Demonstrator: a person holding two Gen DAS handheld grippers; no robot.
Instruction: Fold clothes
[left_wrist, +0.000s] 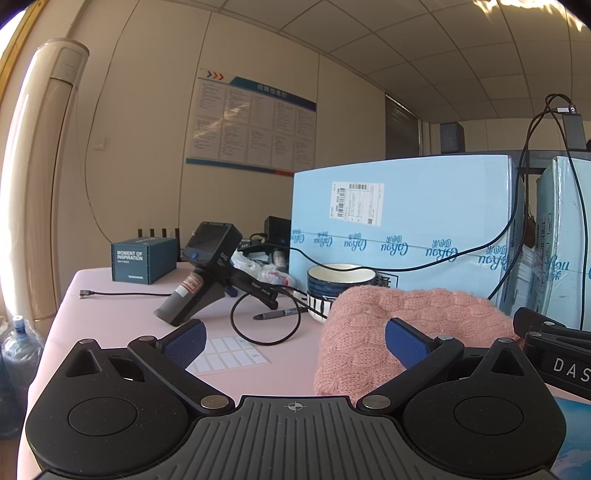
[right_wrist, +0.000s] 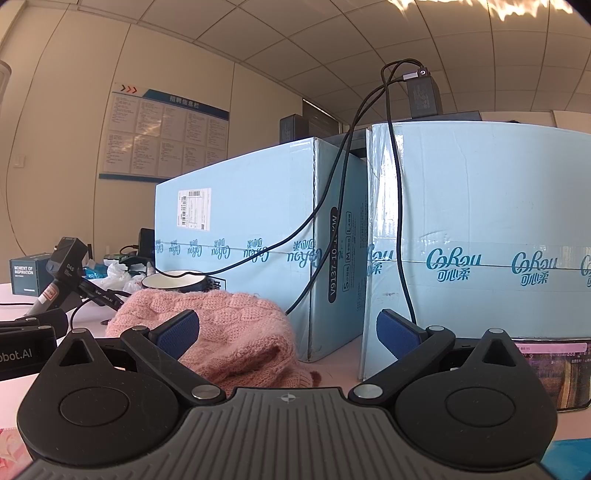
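A pink cable-knit garment (left_wrist: 373, 332) lies bunched in a low heap on the pink table (left_wrist: 122, 317). In the left wrist view my left gripper (left_wrist: 295, 341) is open, its right blue pad in front of the knit's near edge, its left pad over bare table. The right gripper's black body (left_wrist: 554, 350) shows at the right edge. In the right wrist view the same knit (right_wrist: 229, 332) sits left of centre. My right gripper (right_wrist: 288, 332) is open, with its left pad against the knit and nothing between the fingers. The left gripper's body (right_wrist: 26, 343) appears at far left.
Two large light-blue cartons (right_wrist: 258, 236) (right_wrist: 480, 240) stand close behind the knit, with black cables (right_wrist: 332, 192) draped over them. A blue-striped bowl (left_wrist: 338, 284), a marker pen (left_wrist: 280, 314), a spare handheld gripper (left_wrist: 210, 273), a small blue box (left_wrist: 144, 260) and a sticker sheet (left_wrist: 229, 354) lie on the table.
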